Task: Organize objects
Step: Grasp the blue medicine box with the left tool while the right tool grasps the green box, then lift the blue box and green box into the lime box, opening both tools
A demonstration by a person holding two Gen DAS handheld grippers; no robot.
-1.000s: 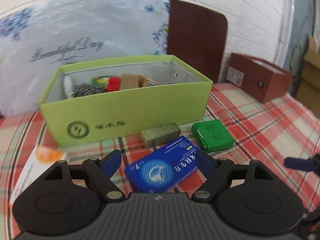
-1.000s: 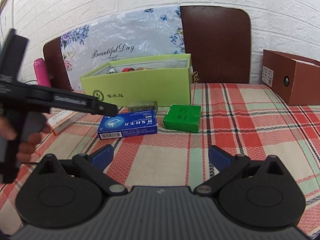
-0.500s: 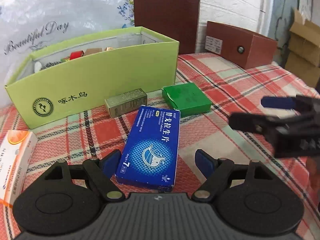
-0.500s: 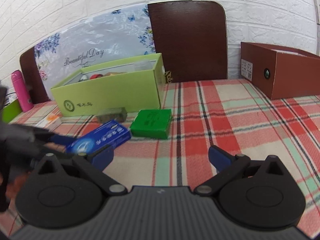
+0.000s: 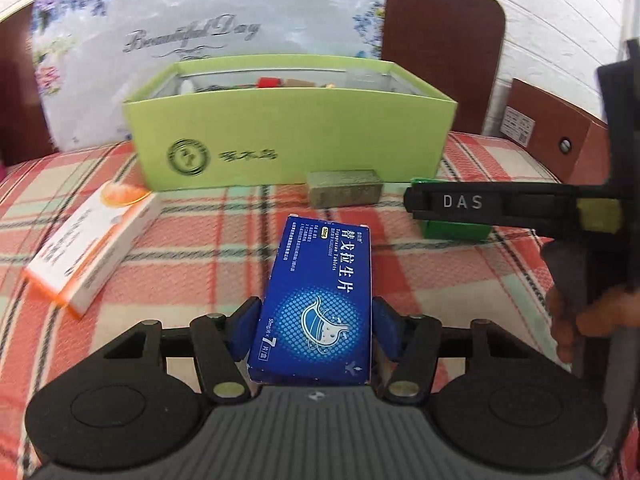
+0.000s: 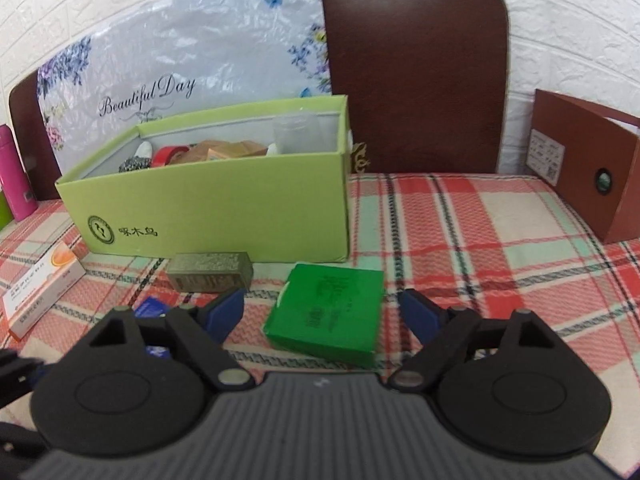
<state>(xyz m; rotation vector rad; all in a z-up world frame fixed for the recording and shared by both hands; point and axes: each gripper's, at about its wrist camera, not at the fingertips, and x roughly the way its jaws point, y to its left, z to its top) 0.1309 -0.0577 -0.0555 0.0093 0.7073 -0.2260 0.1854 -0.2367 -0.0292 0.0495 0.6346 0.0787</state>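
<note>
A blue medicine box (image 5: 320, 280) lies on the checked cloth between the jaws of my left gripper (image 5: 316, 308). The jaws are closing and both blue pads touch the box's long sides. My right gripper (image 6: 322, 300) straddles a flat green box (image 6: 326, 312). Its jaws are also closing, with a gap still showing on each side of that box. In the left wrist view the right gripper's black finger (image 5: 460, 202) crosses over the green box (image 5: 452, 230). A light-green open box (image 6: 208, 208) holding several small items stands just behind.
A small olive box (image 6: 210, 272) lies against the light-green box's front. A white and orange carton (image 5: 92, 248) lies to the left. A brown box (image 6: 580, 168) stands at the right, a pink bottle (image 6: 14, 172) at the far left. A person's hand (image 5: 580, 312) holds the right gripper.
The left gripper came down over the blue box and its jaws narrowed onto it. The right gripper swept left and forward to the green box, which now lies between its narrowing jaws.
</note>
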